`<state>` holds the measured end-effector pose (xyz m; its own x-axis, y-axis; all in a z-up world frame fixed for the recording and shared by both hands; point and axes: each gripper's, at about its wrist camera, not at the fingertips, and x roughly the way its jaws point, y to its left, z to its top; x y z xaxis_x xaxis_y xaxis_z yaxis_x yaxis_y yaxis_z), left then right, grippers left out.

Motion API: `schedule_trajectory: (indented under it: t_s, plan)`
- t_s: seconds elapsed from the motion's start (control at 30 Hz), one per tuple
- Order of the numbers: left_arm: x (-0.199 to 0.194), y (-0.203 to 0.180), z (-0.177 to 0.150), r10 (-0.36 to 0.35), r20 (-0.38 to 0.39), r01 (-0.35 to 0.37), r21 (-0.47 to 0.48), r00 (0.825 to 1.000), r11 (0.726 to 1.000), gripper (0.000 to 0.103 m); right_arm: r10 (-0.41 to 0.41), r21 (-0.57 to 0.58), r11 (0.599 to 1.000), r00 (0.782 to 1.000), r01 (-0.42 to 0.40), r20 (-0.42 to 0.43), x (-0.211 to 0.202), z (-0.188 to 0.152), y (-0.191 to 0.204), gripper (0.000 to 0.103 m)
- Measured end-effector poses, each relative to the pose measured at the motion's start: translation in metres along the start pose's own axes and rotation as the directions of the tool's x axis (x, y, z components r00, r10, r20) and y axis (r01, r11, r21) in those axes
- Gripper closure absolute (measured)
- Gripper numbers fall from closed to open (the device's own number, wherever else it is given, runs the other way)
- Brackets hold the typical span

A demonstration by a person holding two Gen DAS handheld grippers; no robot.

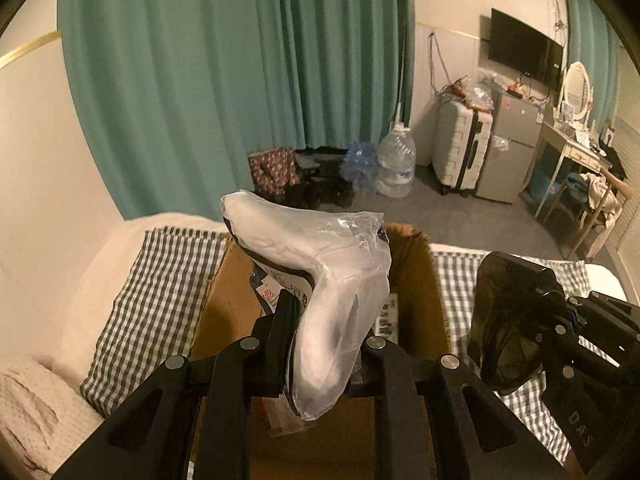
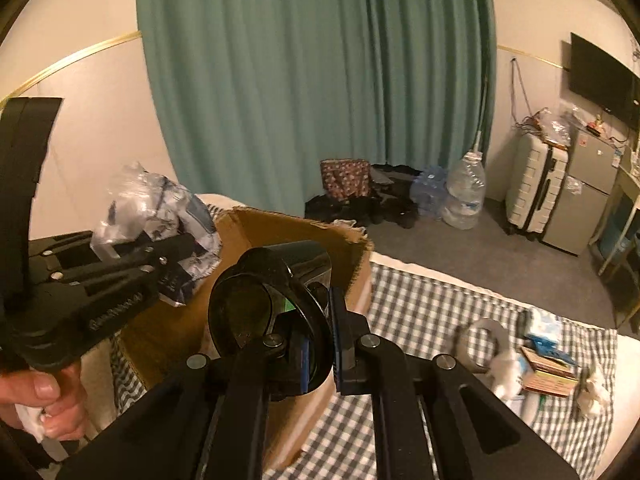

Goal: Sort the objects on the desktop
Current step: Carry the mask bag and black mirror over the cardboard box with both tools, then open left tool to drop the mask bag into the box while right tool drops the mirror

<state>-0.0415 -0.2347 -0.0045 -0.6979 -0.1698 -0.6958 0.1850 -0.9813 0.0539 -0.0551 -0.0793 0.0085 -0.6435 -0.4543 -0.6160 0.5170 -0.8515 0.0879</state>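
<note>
An open cardboard box [image 1: 416, 280], brown, with a torn far rim, is set on a bed covered by a grey-and-white checked cloth [image 1: 160, 280]; a cream knitted blanket [image 1: 36, 408] is seen at the near left. Beyond the bed, a teal pleated curtain [image 1: 224, 80], a patterned bag [image 1: 272, 172], clear water bottles [image 1: 396, 160], a ribbed pale suitcase [image 1: 460, 152], a small grey fridge [image 1: 508, 148] and a wall-mounted television [image 1: 524, 54] are recorded. On the cloth to the right of the box lie a roll of tape [image 2: 484, 340], a tissue pack [image 2: 546, 326], a flat brown booklet [image 2: 548, 376] and crumpled white scraps [image 2: 592, 394]. The left gripper [image 1: 320, 336] is closed on a white bent item sealed in a clear glossy plastic bag [image 1: 316, 280], held above the box opening; printed packaging shows under the bag. The holding hand [image 2: 44, 404] is seen at the near left in the right wrist view. The right gripper [image 2: 320, 336] is nearly closed, pinching the thin rim of a dark, translucent, rounded container [image 2: 256, 312], glossy and smoke-tinted, held over the near right edge of the box. The bagged item blocks much of the box interior from the left wrist view.
</note>
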Motion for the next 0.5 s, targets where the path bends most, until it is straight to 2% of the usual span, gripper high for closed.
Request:
schedule_trajectory:
  t_s: [0.17, 0.5]
  plan:
    - [0.028, 0.011, -0.005, 0.010, -0.068, -0.012, -0.041, 0.998, 0.999, 0.085, 0.036, -0.028, 0.999, 0.998, -0.037, -0.047, 0.030, -0.005, 0.011, 0.095]
    - [0.068, 0.023, -0.018, 0.015, -0.185, -0.025, -0.049, 0.983, 0.998, 0.084, 0.096, -0.027, 0.994, 0.982, -0.102, -0.162, 0.086, -0.015, 0.021, 0.095]
